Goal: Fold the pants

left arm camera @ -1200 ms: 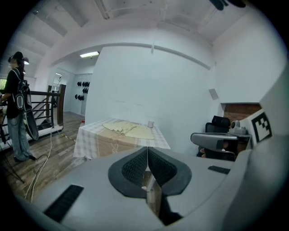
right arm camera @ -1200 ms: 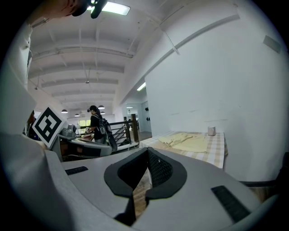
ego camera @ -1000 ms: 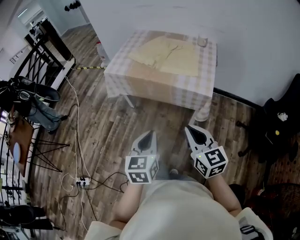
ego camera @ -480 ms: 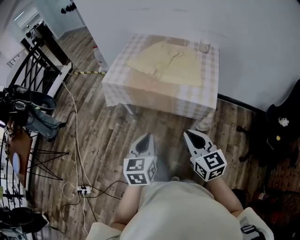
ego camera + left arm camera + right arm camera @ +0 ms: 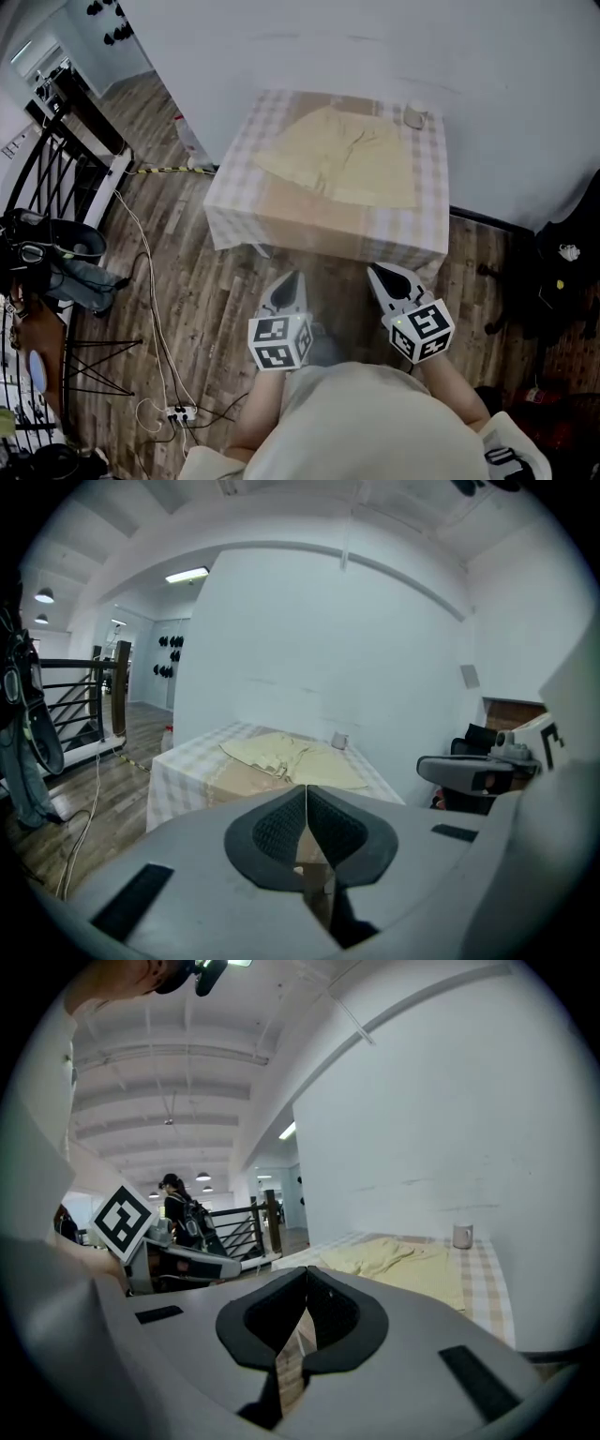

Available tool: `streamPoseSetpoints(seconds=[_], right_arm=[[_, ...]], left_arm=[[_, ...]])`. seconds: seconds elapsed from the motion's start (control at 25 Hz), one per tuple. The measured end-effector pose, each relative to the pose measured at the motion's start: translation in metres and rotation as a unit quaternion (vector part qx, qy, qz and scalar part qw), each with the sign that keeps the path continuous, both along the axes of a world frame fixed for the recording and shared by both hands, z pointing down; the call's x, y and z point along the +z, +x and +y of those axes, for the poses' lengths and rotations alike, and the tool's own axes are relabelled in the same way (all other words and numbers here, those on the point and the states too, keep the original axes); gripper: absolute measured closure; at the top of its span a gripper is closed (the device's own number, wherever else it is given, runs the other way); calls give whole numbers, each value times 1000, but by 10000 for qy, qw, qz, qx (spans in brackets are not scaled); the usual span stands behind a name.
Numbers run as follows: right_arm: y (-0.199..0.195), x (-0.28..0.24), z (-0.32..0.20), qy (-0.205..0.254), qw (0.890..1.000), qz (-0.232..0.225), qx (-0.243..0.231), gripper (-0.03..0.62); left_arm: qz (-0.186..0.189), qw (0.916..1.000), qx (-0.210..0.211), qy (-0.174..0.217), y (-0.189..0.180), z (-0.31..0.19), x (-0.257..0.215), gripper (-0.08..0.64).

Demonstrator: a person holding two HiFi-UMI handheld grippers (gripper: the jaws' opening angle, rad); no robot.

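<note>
Two tools, one in each hand, sit at the lower centre of the head view, both over the wooden floor point(image 5: 216, 281) and apart from the surface.

- Left tool point(image 5: 292, 279): jaws closed tip to tip with nothing between them. In its own view point(image 5: 306, 789) the dark pads meet along one line. A marker cube point(image 5: 278, 340) sits at its rear.
- Right tool point(image 5: 381, 273): jaws likewise closed and empty, with the pads joined at the tip in its own view point(image 5: 306, 1273). A second marker cube point(image 5: 422, 329) sits at its rear.

One surface point(image 5: 323, 214), at the upper centre of the head view, stands against the white wall under a pale checked cloth that hangs down its sides. It also shows left of centre in the left gripper view point(image 5: 183, 772) and at the right in the right gripper view point(image 5: 489, 1281).

One pair of pants point(image 5: 342, 155), pale yellow, lies spread out and unfolded on top of the surface, well apart from both tools. It appears at the centre of the left gripper view point(image 5: 291, 758) and right of centre in the right gripper view point(image 5: 408, 1262).

One mug point(image 5: 413, 115), pale and upright, stands at the upper right corner of the surface, near the pants. It is also visible in both tool views point(image 5: 339, 741) point(image 5: 462, 1236).

Several cables point(image 5: 155, 309) trail over the floor at the left of the head view, ending at a power strip point(image 5: 178, 411) at lower left.

One black railing point(image 5: 56, 141) is at the upper left of the head view.

One person with a backpack point(image 5: 178, 1208) stands in the distance, left of centre in the right gripper view.
</note>
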State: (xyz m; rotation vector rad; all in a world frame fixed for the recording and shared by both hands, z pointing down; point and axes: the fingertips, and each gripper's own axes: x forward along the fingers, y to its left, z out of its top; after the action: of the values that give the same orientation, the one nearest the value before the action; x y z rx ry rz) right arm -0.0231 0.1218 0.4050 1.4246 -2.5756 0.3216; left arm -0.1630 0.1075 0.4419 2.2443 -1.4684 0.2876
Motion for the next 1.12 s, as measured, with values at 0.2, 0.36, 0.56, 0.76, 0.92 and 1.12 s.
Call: streamPoseSetpoints(seconds=[0.2,0.36,0.56,0.76,0.92,1.12], right_arm=[[-22,-4,-47,48,9998,-26,193,592],[-43,-1,-79,99,9996,6,245,592],[-60,3,-112,131,9993,-9,351,592],[-65,7,-133,80,9987,21,495,592],[-61,13,-148,-9,9984,11,558,592],[-53,22,-174,-84,9985,3,544,592]], left_arm=[[-17,9999,113,15,-25,-54,1,554],[-12,9999,147,-7,-46,-89,8,554],[-52,9999,156,-49,-68,-128,18,554],[-122,9997,188,-15,-82,-162,20,554],[-192,9997,171,-21,-84,-188,23,554],[-217,9997,60,-64,-81,-223,33,554]])
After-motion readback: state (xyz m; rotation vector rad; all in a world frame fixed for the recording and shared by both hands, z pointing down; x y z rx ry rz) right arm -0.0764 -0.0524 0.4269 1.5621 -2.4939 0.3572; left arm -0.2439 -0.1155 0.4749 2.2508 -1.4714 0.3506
